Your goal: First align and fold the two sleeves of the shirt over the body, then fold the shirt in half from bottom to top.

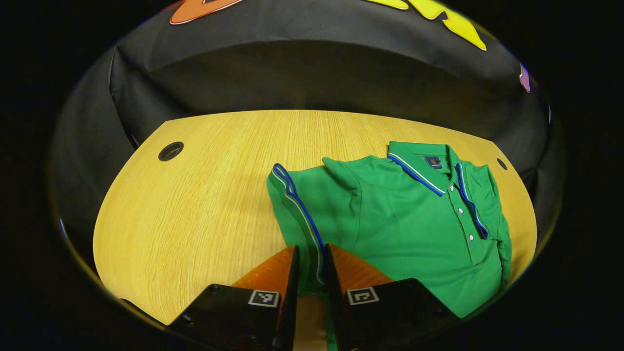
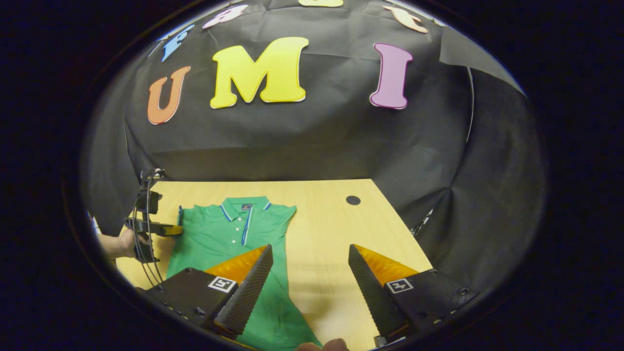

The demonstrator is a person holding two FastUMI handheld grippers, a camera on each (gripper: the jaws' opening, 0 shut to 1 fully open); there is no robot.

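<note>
Polo shirt lies collar-up on the table; left hand-held gripper pinches its striped sleeve cuff for folding inward, while right hand-held gripper hovers spread apart.

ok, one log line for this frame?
left gripper: shut on striped sleeve cuff | right gripper: open, above wooden table | green polo shirt: flat

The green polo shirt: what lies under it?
The wooden table lies under the green polo shirt. The table under the cloth is hidden, so anything there cannot be seen.
</note>
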